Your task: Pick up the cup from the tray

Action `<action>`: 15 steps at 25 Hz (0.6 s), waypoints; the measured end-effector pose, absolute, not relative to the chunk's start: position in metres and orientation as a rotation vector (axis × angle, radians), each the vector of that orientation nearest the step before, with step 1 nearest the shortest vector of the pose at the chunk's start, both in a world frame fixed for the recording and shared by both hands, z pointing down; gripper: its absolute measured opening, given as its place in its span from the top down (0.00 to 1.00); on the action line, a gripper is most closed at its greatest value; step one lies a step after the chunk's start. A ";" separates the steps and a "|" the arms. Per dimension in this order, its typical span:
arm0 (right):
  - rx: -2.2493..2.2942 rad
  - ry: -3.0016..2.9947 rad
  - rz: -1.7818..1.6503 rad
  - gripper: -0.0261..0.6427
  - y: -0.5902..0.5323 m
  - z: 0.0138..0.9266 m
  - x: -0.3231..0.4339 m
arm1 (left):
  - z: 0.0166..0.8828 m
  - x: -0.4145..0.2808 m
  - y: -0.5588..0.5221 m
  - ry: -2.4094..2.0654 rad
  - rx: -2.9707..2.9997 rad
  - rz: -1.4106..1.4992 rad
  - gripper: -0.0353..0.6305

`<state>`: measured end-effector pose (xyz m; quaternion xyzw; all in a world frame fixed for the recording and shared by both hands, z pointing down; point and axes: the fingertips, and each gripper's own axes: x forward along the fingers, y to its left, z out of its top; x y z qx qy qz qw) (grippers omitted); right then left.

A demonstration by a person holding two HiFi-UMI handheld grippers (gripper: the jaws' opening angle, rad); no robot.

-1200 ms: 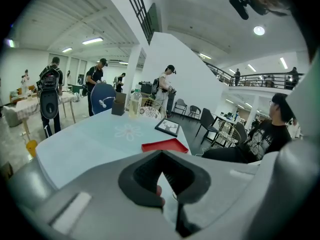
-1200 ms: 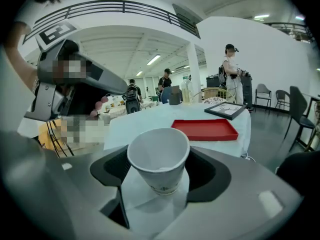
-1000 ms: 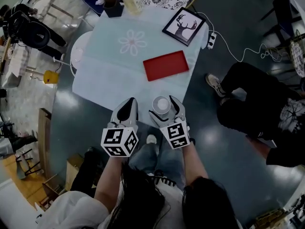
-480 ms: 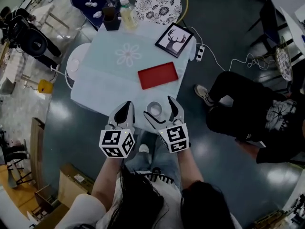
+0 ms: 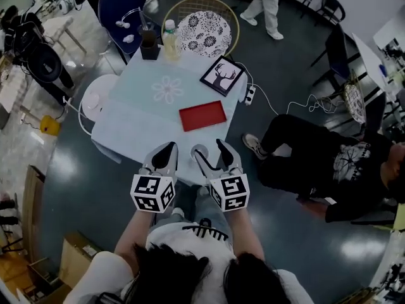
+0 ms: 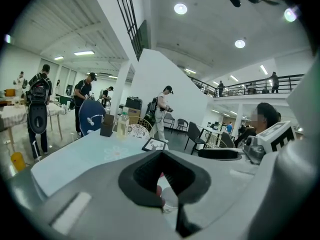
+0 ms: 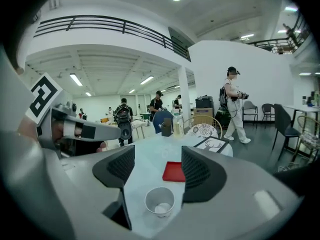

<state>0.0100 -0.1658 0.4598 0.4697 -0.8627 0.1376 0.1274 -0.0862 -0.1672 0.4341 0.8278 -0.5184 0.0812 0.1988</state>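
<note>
The white paper cup [image 5: 200,152] stands on the light blue table [image 5: 136,122] close to its front edge, a little nearer than the red tray [image 5: 202,116]. My right gripper [image 5: 207,147] is open, with one jaw on each side of the cup and a gap on both sides. In the right gripper view the cup [image 7: 159,202] sits upright and empty between the jaws of the right gripper [image 7: 158,169], with the tray [image 7: 174,171] beyond it. My left gripper [image 5: 166,156] hovers just left of the cup, jaws together. The left gripper [image 6: 165,184] view is mostly filled by its own body.
A framed deer picture [image 5: 223,76], a bottle [image 5: 169,40] and a dark box [image 5: 150,43] stand at the table's far side. A patterned round chair [image 5: 202,25] is behind it. A power strip [image 5: 249,94] hangs at the right edge. A person in black [image 5: 316,163] sits on the floor to the right.
The head view has pulled back and up, so the table looks smaller and farther. The cup stays between the open right jaws; both grippers keep their places beside it.
</note>
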 end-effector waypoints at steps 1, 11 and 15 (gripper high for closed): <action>1.388 -2.507 0.401 0.51 -0.163 0.455 0.010 | 0.431 -0.087 -0.165 -1.445 2.324 0.219 0.95; 1.619 -2.411 0.393 0.93 -0.130 0.440 0.009 | 0.416 -0.096 -0.137 -1.387 2.397 0.185 0.95; 1.631 -2.369 0.370 0.93 -0.118 0.440 0.008 | 0.422 -0.092 -0.123 -1.353 2.412 0.199 0.95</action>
